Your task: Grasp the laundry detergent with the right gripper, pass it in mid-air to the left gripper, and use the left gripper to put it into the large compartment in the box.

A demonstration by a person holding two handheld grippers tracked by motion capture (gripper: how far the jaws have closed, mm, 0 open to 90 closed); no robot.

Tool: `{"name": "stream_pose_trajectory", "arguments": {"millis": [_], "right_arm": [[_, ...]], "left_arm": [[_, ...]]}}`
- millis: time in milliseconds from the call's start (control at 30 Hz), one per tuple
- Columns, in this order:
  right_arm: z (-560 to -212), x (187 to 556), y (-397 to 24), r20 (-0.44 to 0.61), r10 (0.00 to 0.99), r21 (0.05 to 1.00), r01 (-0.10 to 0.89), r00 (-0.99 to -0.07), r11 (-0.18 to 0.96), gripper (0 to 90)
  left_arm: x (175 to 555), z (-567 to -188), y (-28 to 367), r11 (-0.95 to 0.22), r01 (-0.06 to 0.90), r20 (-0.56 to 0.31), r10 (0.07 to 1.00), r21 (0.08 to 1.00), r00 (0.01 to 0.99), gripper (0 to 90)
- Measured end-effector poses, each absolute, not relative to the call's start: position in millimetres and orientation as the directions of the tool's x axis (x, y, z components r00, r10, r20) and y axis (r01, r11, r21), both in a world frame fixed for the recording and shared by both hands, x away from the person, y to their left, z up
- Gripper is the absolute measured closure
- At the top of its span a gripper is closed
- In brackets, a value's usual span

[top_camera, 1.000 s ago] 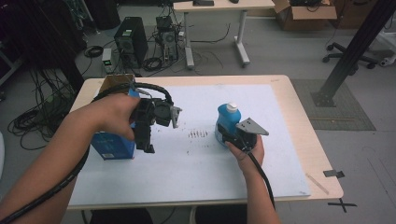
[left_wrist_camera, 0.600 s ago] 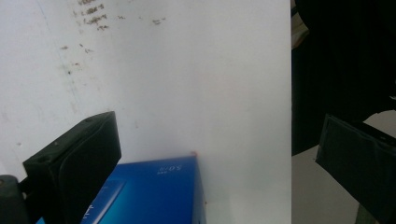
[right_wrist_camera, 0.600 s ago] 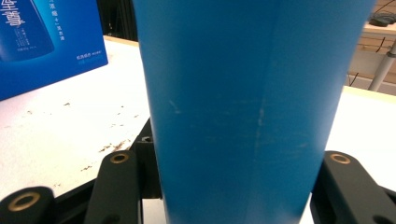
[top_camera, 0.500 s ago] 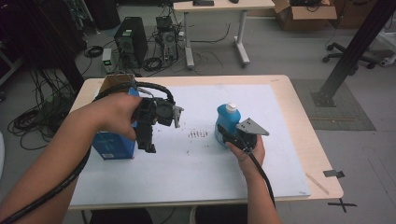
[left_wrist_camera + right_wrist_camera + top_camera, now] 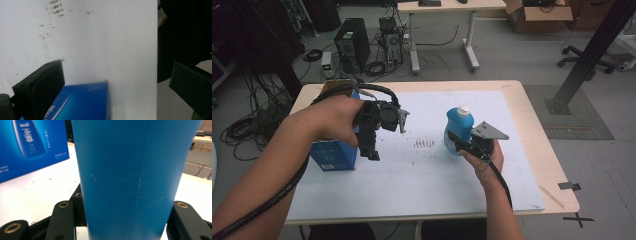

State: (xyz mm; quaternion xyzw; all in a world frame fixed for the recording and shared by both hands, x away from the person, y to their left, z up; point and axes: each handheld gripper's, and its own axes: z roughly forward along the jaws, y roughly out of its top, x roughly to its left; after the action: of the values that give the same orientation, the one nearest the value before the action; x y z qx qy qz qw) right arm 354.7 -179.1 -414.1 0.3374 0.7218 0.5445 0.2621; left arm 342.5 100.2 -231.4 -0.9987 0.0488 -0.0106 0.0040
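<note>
1. Blue plastic bottle with a white cap (image 5: 459, 125) stands upright on the white-covered surface (image 5: 422, 175), right of centre; the right gripper (image 5: 464, 145) has its jaws clamped on its lower body, so the grasp looks done.
2. Left gripper (image 5: 371, 142) hovers with jaws apart over the blue cardboard box (image 5: 332, 155), gripping nothing.
3. Lifting the bottle and putting it into the box appears left.

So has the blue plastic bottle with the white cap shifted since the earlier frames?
No. The blue plastic bottle stands at the same spot right of the dark smudge marks on the white table mat.
</note>
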Motion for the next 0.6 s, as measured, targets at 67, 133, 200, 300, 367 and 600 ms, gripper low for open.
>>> {"name": "stream_pose_trajectory", "arguments": {"millis": [67, 133, 200, 300, 367, 600], "right_arm": [[-406.7, 354.1, -182.8, -0.011, 0.756, 0.962, 0.198, -0.654, 0.186, 46.9], [-401.1, 353.8, -185.6, -0.007, 0.742, 0.962, 0.199, -0.67, 0.189, 46.8], [-394.3, 353.6, -189.2, -0.01, 0.724, 0.96, 0.197, -0.689, 0.2, 46.8], [-389.1, 353.5, -192.2, -0.007, 0.706, 0.959, 0.196, -0.708, 0.206, 46.8], [-382.5, 354.2, -196.2, -0.009, 0.671, 0.955, 0.192, -0.741, 0.224, 46.7], [-367.3, 354.6, -205.3, -0.029, 0.609, 0.947, 0.173, -0.793, 0.27, 46.7]], "left_arm": [[343.1, -228.2, 100.1, -0.995, -0.099, 0.024, -0.099, -0.006, 0.995, 0.2], [343.8, -224.0, 100.3, -0.995, -0.097, 0.031, -0.097, -0.003, 0.995, 0.2], [344.2, -221.9, 100.3, -0.995, -0.098, 0.033, -0.098, -0.003, 0.995, 0.2], [344.5, -216.7, 99.7, -0.995, -0.099, 0.038, -0.1, -0.007, 0.994, 0.2], [344.3, -214.6, 98.8, -0.995, -0.101, 0.039, -0.101, -0.007, 0.994, 0.2], [344.0, -208.4, 96.1, -0.995, -0.101, 0.043, -0.102, -0.021, 0.994, 0.2]]}}
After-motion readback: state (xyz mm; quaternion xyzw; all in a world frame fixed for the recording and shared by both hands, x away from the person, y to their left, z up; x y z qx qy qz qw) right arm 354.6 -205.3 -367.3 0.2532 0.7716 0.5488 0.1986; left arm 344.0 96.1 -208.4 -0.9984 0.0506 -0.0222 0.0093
